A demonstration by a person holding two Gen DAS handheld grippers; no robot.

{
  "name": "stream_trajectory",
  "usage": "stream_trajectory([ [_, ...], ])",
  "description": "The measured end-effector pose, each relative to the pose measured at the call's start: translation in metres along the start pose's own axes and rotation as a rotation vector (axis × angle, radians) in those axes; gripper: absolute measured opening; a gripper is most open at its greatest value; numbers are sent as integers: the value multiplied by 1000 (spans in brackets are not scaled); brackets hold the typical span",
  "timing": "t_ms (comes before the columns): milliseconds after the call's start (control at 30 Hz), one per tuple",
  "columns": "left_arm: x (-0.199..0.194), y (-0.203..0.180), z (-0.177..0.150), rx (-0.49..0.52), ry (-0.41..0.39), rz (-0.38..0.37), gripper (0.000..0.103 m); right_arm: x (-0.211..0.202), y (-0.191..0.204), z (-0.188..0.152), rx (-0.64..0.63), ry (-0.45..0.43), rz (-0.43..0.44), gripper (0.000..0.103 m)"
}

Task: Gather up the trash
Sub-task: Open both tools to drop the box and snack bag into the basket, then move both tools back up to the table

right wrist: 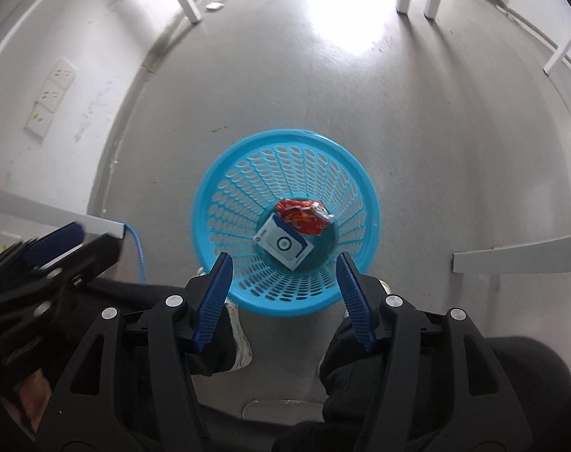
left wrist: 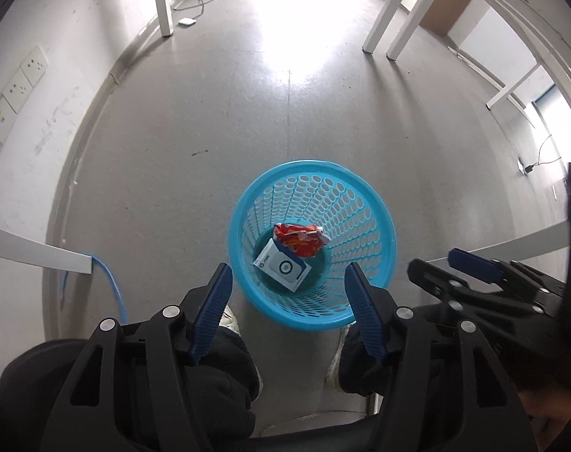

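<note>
A: Largest item first?

B: The floor (left wrist: 248, 120), grey and bare, lit hard from a window at the far end. White furniture legs (left wrist: 379, 26) stand well apart from the work area, and wall sockets (left wrist: 18, 86) sit low on the left wall.

A: Next?

B: One blue basket (left wrist: 311, 173), perforated plastic, upright on the floor just ahead of the person's shoes (right wrist: 240, 339). I judge it is set between the feet so both hands can drop into it from above without reaching.

A: The tools?

B: Left gripper (left wrist: 287, 282): jaws apart, nothing between the blue pads, pointing steeply down over the near rim. Right gripper (right wrist: 283, 271): likewise released and empty, hanging above the basket mouth. Each shows at the edge of the other's view, so they are side by side.

A: Contents of the basket?

B: Two pieces, both at the bottom. A small white box (right wrist: 283, 245) with a dark blue flap lies flat. A crumpled red wrapper (right wrist: 304, 216) rests against its far edge, touching it.

A: Why are both grippers empty?

B: My reading: the trash is deposited, so there is nothing left to hold. No further litter shows on the visible floor.

A: Smallest entry?

B: A blue cable (left wrist: 112, 286) trailing down from a white board at the left, near the wall, apart from the basket.
</note>
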State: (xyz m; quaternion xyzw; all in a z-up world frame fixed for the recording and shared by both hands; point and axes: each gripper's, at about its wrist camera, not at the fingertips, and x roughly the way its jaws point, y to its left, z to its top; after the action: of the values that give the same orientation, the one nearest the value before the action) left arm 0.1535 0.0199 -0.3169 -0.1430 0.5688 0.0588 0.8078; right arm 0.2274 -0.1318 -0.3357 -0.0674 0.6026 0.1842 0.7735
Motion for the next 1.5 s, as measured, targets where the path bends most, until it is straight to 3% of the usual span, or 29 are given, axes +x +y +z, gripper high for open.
stream_trajectory([
  [267,-30,0,-17,4,-37,12,61,-63,8,-33,-57,-112,26,70],
  [533,-82,-16,-57,81,-94,12,63,-132,3,-71,-72,-187,63,76],
  [700,-126,-19,-75,125,-193,37,63,-182,1,-95,-101,-290,83,80],
  [900,-192,-7,-90,80,-329,-41,63,-238,-1,-118,-142,-445,91,83],
  [1100,-247,-5,-93,72,-484,-65,62,-294,11,-115,-186,-591,113,83],
  [1333,-286,-9,-70,79,-624,-41,62,-336,17,-91,-184,-692,154,83],
  [1500,-294,-14,-38,79,-657,-28,62,-348,19,-60,-169,-737,167,83],
])
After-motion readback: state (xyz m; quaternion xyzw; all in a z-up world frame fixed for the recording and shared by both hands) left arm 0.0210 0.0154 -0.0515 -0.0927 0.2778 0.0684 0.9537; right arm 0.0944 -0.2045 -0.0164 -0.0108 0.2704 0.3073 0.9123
